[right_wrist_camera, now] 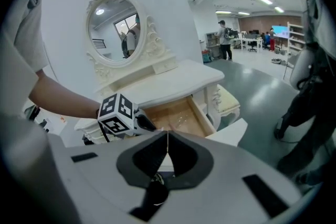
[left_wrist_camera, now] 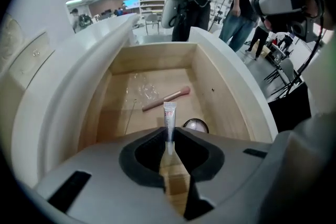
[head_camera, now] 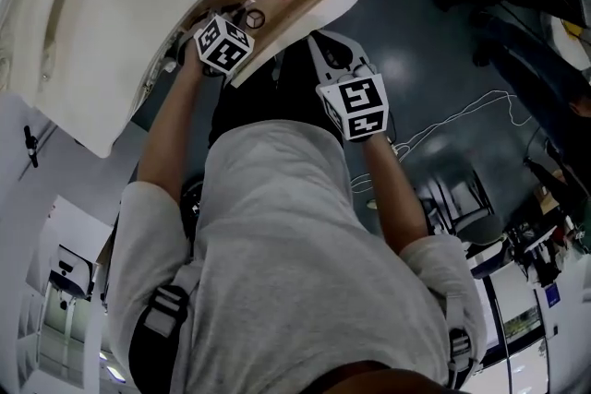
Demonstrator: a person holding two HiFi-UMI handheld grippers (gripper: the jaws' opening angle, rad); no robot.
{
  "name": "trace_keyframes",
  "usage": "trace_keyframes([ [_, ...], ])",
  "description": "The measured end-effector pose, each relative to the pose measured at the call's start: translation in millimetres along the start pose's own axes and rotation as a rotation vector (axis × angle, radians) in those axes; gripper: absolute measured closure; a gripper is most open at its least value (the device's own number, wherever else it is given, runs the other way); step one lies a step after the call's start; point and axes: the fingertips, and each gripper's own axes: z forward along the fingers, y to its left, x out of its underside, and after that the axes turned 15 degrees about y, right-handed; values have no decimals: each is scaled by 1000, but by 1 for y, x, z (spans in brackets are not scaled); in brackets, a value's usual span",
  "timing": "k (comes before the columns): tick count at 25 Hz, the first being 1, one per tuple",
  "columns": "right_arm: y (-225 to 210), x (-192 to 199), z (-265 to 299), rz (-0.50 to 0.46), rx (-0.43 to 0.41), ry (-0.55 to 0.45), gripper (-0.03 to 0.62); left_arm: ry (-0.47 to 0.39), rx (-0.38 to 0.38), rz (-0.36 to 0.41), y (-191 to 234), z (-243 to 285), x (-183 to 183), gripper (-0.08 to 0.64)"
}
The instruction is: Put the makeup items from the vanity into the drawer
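A small white tube (left_wrist_camera: pixel 169 114) is gripped upright between the jaws of the left gripper (left_wrist_camera: pixel 169 135), with its flat crimped end raised above the jaw tips. The tube is held over the open drawer (left_wrist_camera: pixel 223 105), above the end of the wooden floor nearest that gripper, and contact with the floor cannot be made out.

On the drawer floor a pink brush (left_wrist_camera: pixel 167 98) is laid slantwise near the middle. A clear crumpled film (left_wrist_camera: pixel 143 89) is seen just past it, toward the far end of the drawer. A round compact (left_wrist_camera: pixel 195 125) is set on the floor close below the tube, on the side of the drawer's white front panel, and is partly hidden by a jaw.

The right gripper (right_wrist_camera: pixel 168 135) is held outside the drawer, beyond that front panel. Its jaws are pressed together with nothing between them.

The drawer is drawn out from under the top of the white vanity (right_wrist_camera: pixel 173 78), on which an oval mirror (right_wrist_camera: pixel 113 26) is mounted.
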Motion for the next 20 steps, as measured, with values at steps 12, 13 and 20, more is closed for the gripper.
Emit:
trace_keyframes([
  [12, -3, -8, -3, -5, 23, 9, 577, 34, 65, -19, 0, 23, 5, 502],
  [13, -3, -9, -4, -6, 25, 11, 577, 36, 66, -19, 1, 23, 5, 502],
  [20, -4, -16, -9, -8, 41, 18, 577, 29, 96, -38, -2, 26, 0, 501],
])
